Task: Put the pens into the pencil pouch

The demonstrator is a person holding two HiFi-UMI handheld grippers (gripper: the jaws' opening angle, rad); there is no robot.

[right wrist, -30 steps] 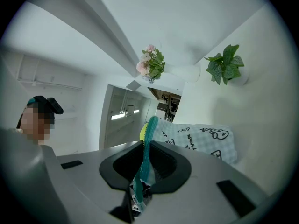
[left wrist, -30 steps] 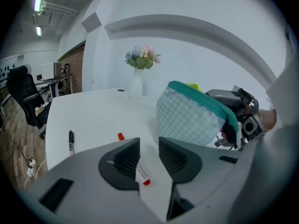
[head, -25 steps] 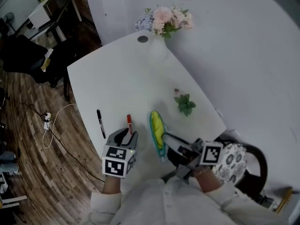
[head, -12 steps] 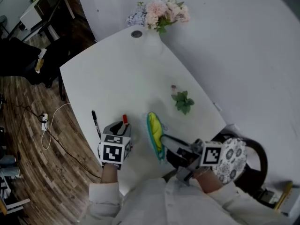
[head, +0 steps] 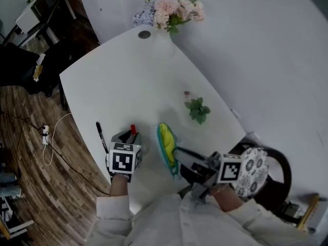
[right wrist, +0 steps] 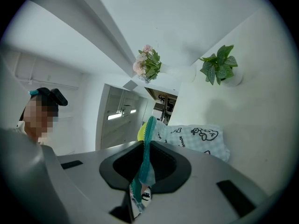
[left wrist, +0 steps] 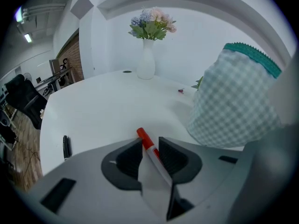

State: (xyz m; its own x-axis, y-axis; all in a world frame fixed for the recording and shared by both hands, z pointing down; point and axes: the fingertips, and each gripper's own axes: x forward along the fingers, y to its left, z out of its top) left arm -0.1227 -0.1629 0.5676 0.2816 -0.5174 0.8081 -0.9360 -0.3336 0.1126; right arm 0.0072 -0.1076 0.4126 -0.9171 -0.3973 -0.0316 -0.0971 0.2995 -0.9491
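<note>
White tabletop (head: 128, 81) fills the middle of the head view, and the work sits near its lower edge. The left gripper (head: 129, 136), lower left of centre, is tipped down at the surface with its jaws spread to either side of the red pen (head: 133, 129). In the left gripper view the pen lies slantwise in the gap between the two dark pads. Its red cap pokes out past their tips towards the top of the frame, and its pale barrel runs back beneath them. Bare tabletop shows beside the barrel, so the pads are not clamped on it. A black pen (head: 101, 137) lies flat just left of that gripper, near the table's edge and apart from the jaws.

Just right of the red pen stands the pencil pouch (head: 165, 146). It is checked cloth with a teal zipper rim and a yellow lining, and its mouth faces up. The right gripper (head: 175, 151) reaches in from the lower right and pinches the pouch's rim; the right gripper view shows the teal zipper band squeezed between its pads. Both pens are outside the pouch.

A vase of pink flowers (head: 169, 13) stands at the top centre. A small green plant (head: 197, 109) sits right of centre, and a patterned chair cushion (head: 254, 170) shows at lower right.
</note>
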